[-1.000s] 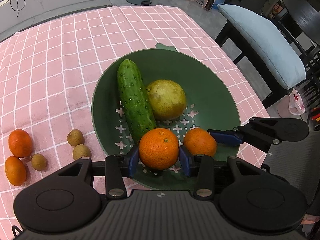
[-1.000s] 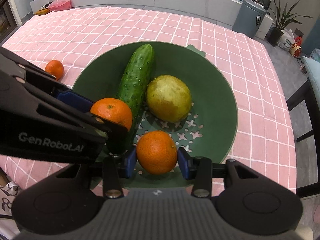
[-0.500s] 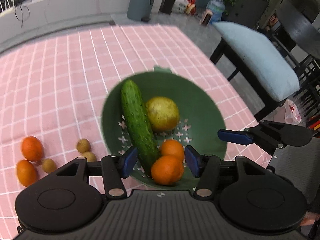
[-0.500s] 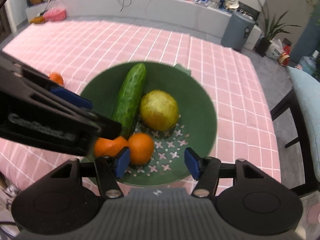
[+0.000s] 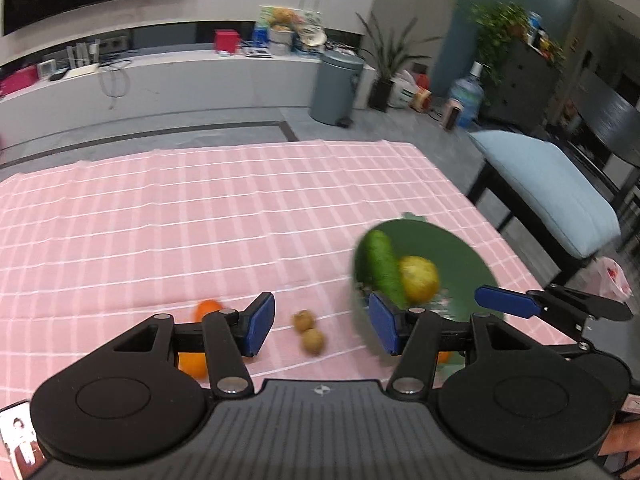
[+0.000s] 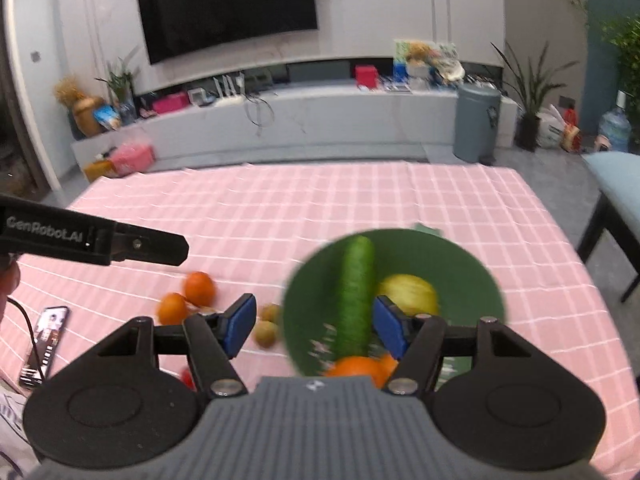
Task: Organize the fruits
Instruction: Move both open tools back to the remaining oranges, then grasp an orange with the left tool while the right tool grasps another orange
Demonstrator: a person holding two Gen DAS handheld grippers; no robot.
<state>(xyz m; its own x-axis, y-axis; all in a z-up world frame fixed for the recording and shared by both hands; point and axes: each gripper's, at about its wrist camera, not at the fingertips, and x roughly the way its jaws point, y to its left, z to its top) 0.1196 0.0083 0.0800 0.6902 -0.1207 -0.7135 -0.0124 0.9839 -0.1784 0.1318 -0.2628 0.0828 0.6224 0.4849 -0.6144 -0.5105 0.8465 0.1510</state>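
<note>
On the pink checked desk (image 6: 360,200) the leftover fruit sits to the left of the green bowl (image 6: 460,264); so the left tongs (image 5: 322,326) look like the nearer pair for the next grab, with two small brown fruits (image 5: 308,330) lying right in line between their fingers, well ahead of the tips; those tongs are released, holding nothing; the right tongs (image 6: 314,326) are opening wider, nothing gripped, hanging over the bowl's near-left rim. Count from the right view: in the bowl one cucumber (image 6: 354,296), long axis running away from the camera, one yellow-green round fruit (image 6: 410,292), two oranges (image 6: 358,366) at the near edge; on the cloth two more oranges (image 6: 198,288) and two brown fruits, possibly more hidden; too blurry to tell.
</note>
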